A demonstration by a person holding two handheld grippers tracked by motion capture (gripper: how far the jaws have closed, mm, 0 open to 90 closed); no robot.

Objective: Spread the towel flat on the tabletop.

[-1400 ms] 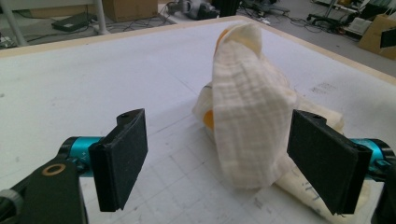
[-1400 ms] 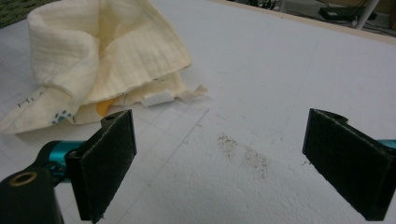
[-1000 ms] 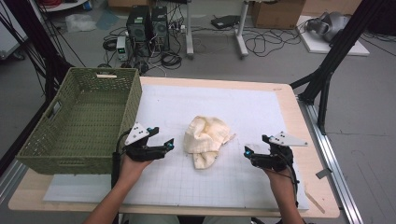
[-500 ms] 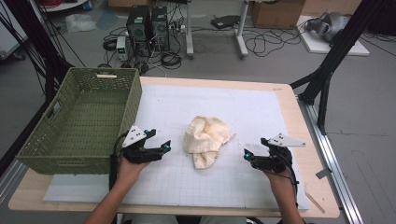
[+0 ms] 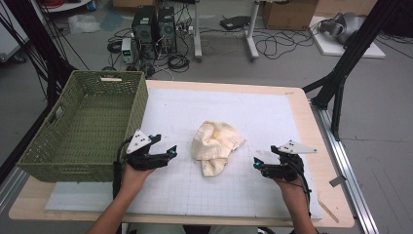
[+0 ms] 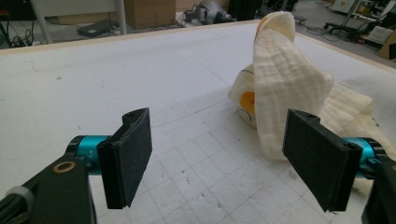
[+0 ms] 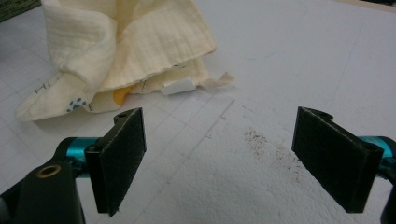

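Note:
A crumpled cream cloth (image 5: 213, 146) lies in a heap on the white mat (image 5: 224, 112) near the table's middle. My left gripper (image 5: 168, 155) rests just left of it, jaws open and empty, pointing at the cloth. In the left gripper view the cloth (image 6: 285, 88) rises in a fold past the right jaw, with an orange print showing. My right gripper (image 5: 257, 165) sits to the cloth's right, open and empty. The right gripper view shows the cloth (image 7: 116, 51) ahead and to the left, a small white label (image 7: 178, 86) at its hem.
A green woven basket (image 5: 85, 124) stands on the table's left side, close behind my left hand. Brown specks (image 7: 275, 149) dot the mat between the right jaws. Black frame legs, cables and computers stand on the floor beyond the table.

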